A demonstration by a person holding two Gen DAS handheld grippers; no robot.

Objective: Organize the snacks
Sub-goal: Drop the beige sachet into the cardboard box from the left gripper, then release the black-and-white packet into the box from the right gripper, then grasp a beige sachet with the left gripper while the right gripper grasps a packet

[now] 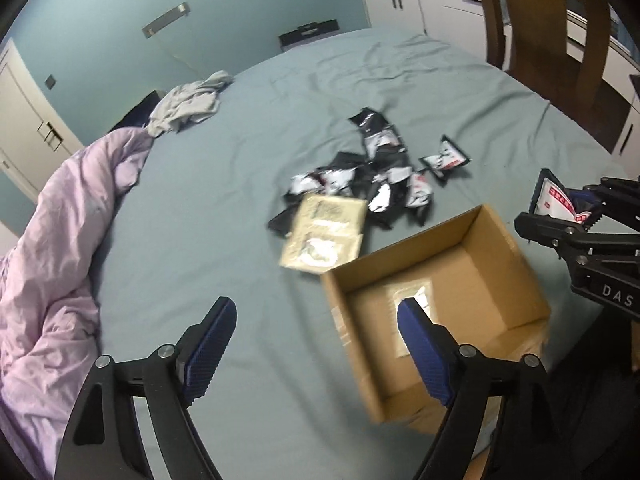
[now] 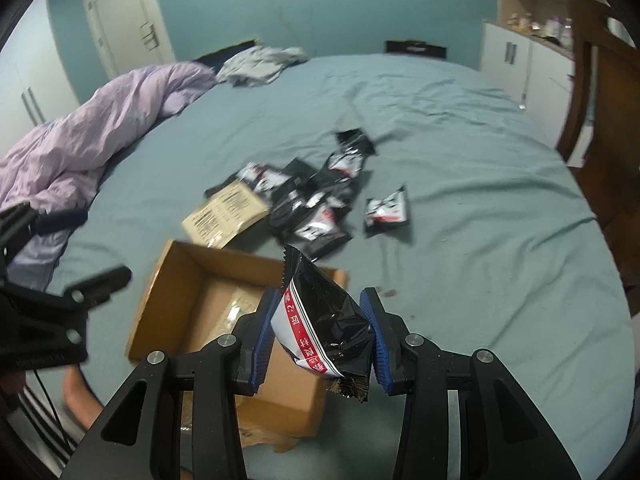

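An open cardboard box point(image 1: 516, 256) point(image 2: 168, 276) sits on the grey-green bed sheet. Behind it lies a pile of black, white and red snack packets point(image 1: 360, 180) point(image 2: 316, 208), one packet point(image 1: 444, 158) point(image 2: 388, 212) apart at the right, and a tan flat packet point(image 1: 324, 236) point(image 2: 226, 216). My right gripper point(image 2: 320, 312) is shut on a black snack packet point(image 2: 328, 324) over the box's right edge; it also shows in the left wrist view point(image 1: 560, 216). My left gripper point(image 1: 316, 328) is open and empty above the box's left side; it shows blurred in the right wrist view point(image 2: 68, 248).
A crumpled lilac duvet point(image 1: 60, 240) point(image 2: 80, 140) lies along the bed's left side, with grey clothing point(image 1: 188, 104) point(image 2: 260, 64) at the far end. White cabinets point(image 1: 420, 0) and a wooden chair point(image 1: 552, 40) stand to the right of the bed.
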